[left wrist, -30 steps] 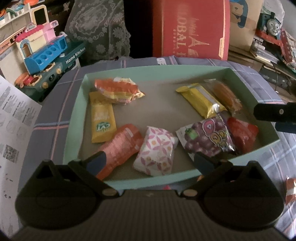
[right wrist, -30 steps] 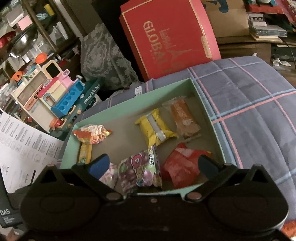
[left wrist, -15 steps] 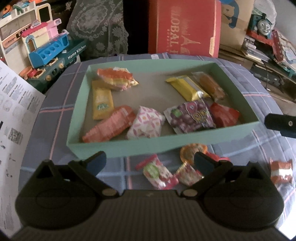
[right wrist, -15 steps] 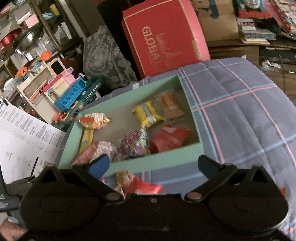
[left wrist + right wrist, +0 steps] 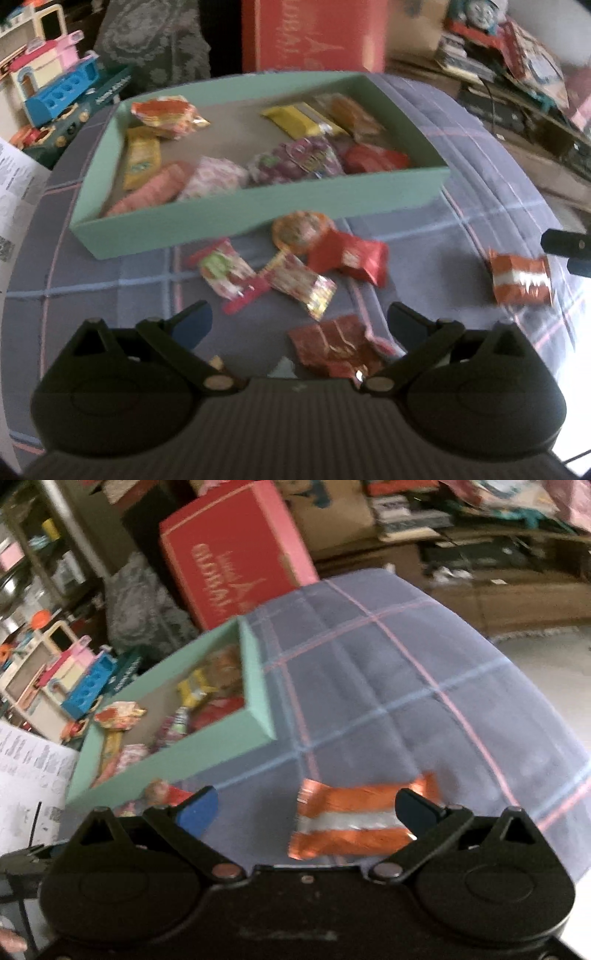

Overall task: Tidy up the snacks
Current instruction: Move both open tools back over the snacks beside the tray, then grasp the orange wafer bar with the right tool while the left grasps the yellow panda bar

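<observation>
**Both grippers back off from the tray as loose snacks come into view**

Pulled back since a second ago, both cameras now see the near wall of the green tray (image 5: 258, 210) from outside, with plaid cloth (image 5: 369, 686) in front of it.

Left gripper (image 5: 299, 319): jaws spread wide, holding nothing and touching nothing. Between and just beyond its fingers lie loose packets on the cloth: a dark red foil wrapper (image 5: 332, 349) nearest, a gold-edged candy packet (image 5: 301, 284), a pink-and-green packet (image 5: 225, 273), a red pouch (image 5: 351, 256) and a round orange packet (image 5: 299, 230) close to the tray wall.

Right gripper (image 5: 304, 806): jaws also wide, gripping nothing. An orange-and-silver striped packet (image 5: 354, 821) lies on the cloth between its fingers, nearer the right one; whether that finger touches it cannot be told.

Only the left view shows the tray's whole inside, with a purple grape bag (image 5: 295, 162), a yellow bar (image 5: 295, 120) and other snacks, plus the right gripper's tip at its right edge beside the striped packet. Only the right view shows the red box (image 5: 236, 557) lettering and the tray's far right corner.

Motion blur smears both views, so packet print is unreadable. The left gripper's body cuts off the dark red wrapper's near edge.
</observation>
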`<state>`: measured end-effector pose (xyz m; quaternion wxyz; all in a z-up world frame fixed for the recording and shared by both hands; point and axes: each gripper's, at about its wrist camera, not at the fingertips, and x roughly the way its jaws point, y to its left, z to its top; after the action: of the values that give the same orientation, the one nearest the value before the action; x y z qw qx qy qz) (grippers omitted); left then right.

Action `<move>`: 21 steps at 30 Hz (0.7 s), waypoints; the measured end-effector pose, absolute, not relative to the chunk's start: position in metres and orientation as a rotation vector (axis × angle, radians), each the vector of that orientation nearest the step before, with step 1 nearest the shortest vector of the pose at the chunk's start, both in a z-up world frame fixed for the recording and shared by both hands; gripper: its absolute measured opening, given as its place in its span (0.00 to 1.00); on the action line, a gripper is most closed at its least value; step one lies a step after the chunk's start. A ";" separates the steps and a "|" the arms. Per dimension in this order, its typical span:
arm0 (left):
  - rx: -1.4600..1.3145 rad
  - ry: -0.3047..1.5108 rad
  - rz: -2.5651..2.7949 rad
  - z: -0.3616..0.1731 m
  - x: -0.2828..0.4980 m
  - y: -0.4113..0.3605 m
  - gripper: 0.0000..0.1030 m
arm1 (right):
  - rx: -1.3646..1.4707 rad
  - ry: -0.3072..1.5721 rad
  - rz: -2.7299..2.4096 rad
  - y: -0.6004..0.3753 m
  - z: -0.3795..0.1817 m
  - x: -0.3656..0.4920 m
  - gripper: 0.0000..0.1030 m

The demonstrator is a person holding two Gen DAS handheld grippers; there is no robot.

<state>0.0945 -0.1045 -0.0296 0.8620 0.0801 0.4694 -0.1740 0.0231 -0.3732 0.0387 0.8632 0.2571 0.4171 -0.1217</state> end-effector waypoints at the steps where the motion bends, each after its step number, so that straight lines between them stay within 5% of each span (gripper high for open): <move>1: 0.178 0.989 -0.367 -0.032 0.092 -0.108 1.00 | 0.552 0.876 -0.267 -0.378 0.035 0.019 1.00; 21: 0.200 1.086 -0.291 -0.056 0.088 -0.098 1.00 | 0.517 0.988 -0.133 -0.390 -0.012 0.055 1.00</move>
<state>0.0884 -0.0978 -0.0556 0.8415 0.0945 0.5138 -0.1375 0.0553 -0.3904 -0.0120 0.8465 0.2451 0.4684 -0.0633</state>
